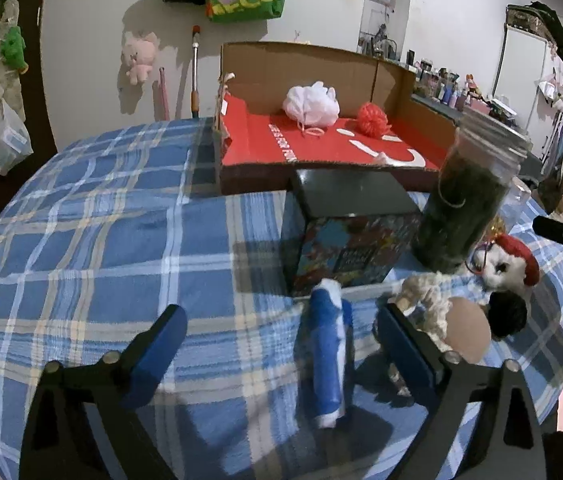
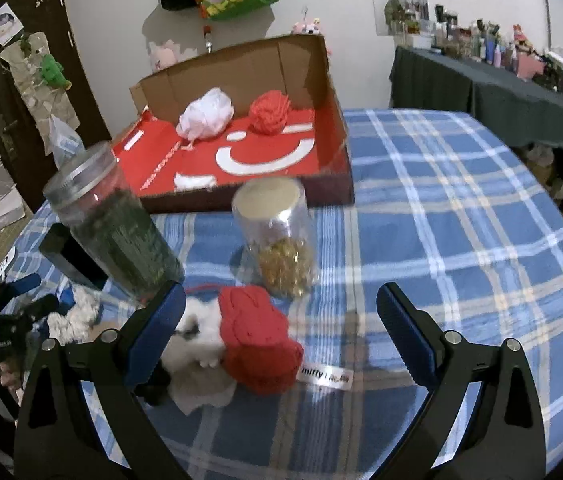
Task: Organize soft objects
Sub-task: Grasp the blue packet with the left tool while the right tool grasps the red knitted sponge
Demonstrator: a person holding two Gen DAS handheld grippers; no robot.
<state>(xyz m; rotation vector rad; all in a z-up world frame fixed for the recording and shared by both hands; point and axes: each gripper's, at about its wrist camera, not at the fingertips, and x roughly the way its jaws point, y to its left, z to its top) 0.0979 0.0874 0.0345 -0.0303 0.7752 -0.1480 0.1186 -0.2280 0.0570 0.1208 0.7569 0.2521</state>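
Lying between the open left gripper: blue-and-white roll.

tablecloth: woven checked cloth, matt | cardboard box behind it: raw brown board walls, glossy red printed floor | jar on the cloth: clear shiny plastic | plush toy beside jar: fuzzy white pile, red knit hat | gripper pads: matt blue
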